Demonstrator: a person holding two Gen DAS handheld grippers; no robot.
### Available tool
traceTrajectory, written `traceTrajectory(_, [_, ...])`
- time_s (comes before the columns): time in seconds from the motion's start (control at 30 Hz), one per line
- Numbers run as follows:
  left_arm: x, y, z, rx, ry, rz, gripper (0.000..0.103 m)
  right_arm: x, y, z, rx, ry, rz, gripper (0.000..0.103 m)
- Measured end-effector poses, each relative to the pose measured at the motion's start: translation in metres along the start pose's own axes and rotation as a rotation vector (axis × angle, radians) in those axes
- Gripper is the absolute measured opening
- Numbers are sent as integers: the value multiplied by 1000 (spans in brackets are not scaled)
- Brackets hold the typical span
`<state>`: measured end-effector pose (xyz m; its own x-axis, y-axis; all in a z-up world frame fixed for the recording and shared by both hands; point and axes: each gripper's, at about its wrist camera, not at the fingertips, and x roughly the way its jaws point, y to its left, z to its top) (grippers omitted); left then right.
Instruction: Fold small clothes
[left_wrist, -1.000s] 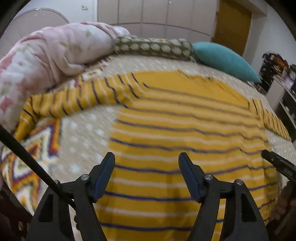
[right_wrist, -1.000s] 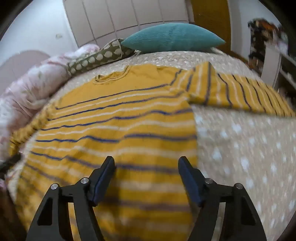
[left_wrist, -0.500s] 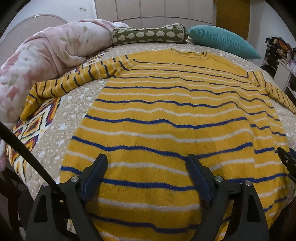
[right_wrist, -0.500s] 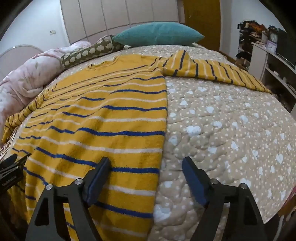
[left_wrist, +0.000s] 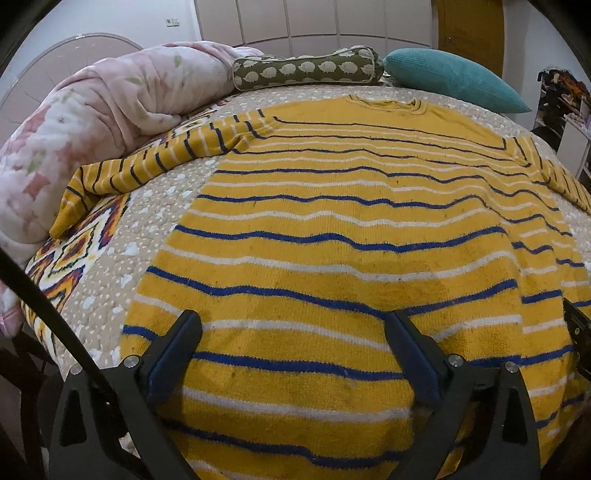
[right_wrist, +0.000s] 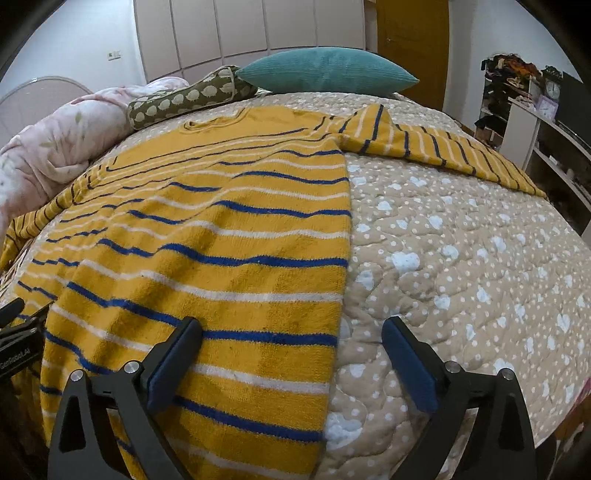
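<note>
A yellow sweater (left_wrist: 332, 229) with blue and white stripes lies spread flat on the bed, collar at the far end, both sleeves stretched sideways. My left gripper (left_wrist: 293, 332) hovers over its lower hem near the left side; its jaws are opening wide and nothing is pinched between them. In the right wrist view the same sweater (right_wrist: 207, 236) fills the left half. My right gripper (right_wrist: 291, 338) straddles the sweater's right side edge near the hem, jaws opening, pads off the cloth. The left gripper's tip (right_wrist: 14, 328) shows at that view's left edge.
The bed carries a beige quilt with white hearts (right_wrist: 461, 258). A pink blanket (left_wrist: 92, 122) is heaped at the left, a green patterned bolster (left_wrist: 306, 70) and a teal pillow (left_wrist: 454, 77) at the head. Shelves with clutter (right_wrist: 524, 96) stand to the right.
Both grippers' jaws have spread wider. Both views have pulled back and dropped toward the sweater's hem, so more of the sweater and bed shows now.
</note>
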<state>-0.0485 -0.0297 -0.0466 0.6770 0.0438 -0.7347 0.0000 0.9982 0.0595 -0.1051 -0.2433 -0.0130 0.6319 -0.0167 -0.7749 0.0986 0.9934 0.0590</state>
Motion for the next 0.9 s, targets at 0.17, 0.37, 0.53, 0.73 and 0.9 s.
traceTrajectory(0.17, [0,0,0,-8,25,17,99,0,1,-2,-5,-18,-11,101])
traceTrajectory(0.37, [-1,-4,0,-8,29,30,100,0,3,-4,-9,-36,-21,101])
traceTrajectory(0.53, [-1,-6,1,-8,32,40,100,0,3,-5,-11,-41,-27,102])
traceTrajectory(0.73, [-2,-8,2,-8,37,73,100,0,4,-6,-11,-44,-29,102])
traceTrajectory(0.9, [-3,-7,3,-10,37,68,100,0,4,-6,-12,-46,-30,102])
